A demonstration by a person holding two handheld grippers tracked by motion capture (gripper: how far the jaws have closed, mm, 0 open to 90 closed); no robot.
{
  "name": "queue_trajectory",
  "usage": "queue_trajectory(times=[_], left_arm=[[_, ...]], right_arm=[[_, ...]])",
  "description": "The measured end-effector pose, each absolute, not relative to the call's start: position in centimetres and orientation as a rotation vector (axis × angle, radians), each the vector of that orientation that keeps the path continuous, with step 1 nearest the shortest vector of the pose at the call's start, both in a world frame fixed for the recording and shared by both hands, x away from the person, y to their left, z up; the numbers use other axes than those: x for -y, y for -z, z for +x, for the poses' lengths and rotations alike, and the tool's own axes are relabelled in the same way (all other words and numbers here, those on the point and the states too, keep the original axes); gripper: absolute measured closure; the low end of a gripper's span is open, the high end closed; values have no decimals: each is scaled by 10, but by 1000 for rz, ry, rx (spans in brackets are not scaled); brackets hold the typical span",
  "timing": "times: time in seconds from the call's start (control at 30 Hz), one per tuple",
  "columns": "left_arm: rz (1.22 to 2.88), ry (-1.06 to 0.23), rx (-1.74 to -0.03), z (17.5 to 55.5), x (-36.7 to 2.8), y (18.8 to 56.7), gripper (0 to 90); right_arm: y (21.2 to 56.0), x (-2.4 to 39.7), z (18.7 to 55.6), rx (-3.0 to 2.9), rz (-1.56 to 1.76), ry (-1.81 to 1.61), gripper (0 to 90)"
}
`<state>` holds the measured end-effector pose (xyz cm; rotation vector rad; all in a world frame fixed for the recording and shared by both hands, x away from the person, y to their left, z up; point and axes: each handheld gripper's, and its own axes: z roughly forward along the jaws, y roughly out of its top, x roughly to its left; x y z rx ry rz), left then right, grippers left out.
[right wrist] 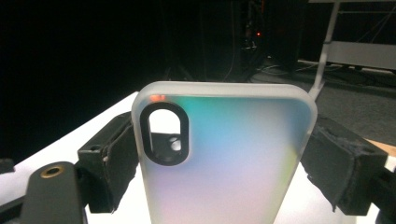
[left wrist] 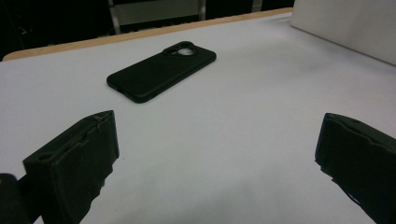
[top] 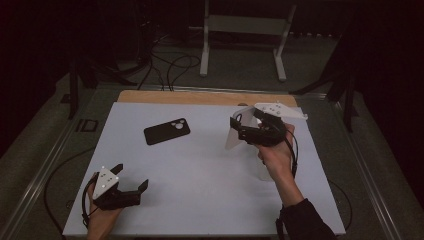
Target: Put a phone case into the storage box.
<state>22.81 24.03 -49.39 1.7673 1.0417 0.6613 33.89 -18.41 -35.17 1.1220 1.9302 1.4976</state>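
The white surface lies under both pairs of tongs, with a wooden strip along its far edge, beyond the right tongs. Past that edge stands a pale metal frame on the floor, with dark cables running beside it. The right tongs are held up off the surface and pinch a frosted, see-through phone case by its two long sides, one jaw pressing on each side; the case stands upright between the jaws, its black-ringed camera opening at the upper left in the right gripper view, and it shows faint green and pink tints. In the high view the case hangs at the left end of the right tongs, clear of the surface. The left tongs sit low near the surface's near left corner, jaws spread wide with nothing between them. A black phone case lies flat on the surface ahead of the left tongs, well apart from them, with its camera cutout at the far end.
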Motion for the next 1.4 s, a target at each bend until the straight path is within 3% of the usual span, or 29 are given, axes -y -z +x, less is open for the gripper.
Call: queue_trajectory(times=[1.4], left_arm=[[1768, -669, -1056, 228, -240, 494, 1]], right_arm=[[346, 224, 406, -1725, 1336, -1338, 168]])
